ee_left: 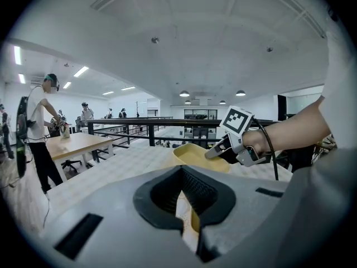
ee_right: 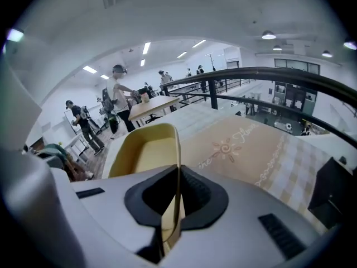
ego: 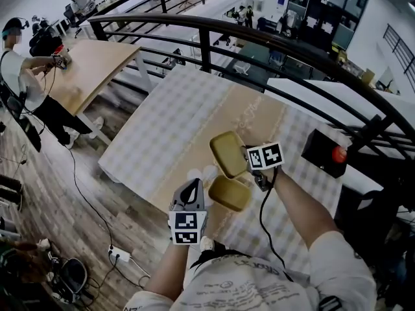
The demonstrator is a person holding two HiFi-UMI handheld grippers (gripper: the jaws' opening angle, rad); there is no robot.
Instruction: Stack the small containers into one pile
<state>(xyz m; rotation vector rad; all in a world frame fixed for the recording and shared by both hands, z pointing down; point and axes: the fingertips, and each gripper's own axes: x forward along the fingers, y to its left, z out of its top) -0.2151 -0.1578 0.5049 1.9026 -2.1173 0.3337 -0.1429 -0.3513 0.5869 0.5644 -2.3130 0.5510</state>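
Both grippers are loaded here. The right gripper is clamped tight on the side wall of one shallow yellow rectangular plastic container. It sticks out straight ahead of the jaws, long axis in line with the gripper, tipped on edge with its mouth facing the person's left. The left gripper looks pinched nearly closed on a thin yellow wall too, which I read as the second yellow plastic container. That one sits lower and nearer the person, long axis running left-right, so crosswise to the first. Both hang above the table with the beige checked cloth, edges almost meeting. My guess is the upper one needs turning level and square before it drops in.
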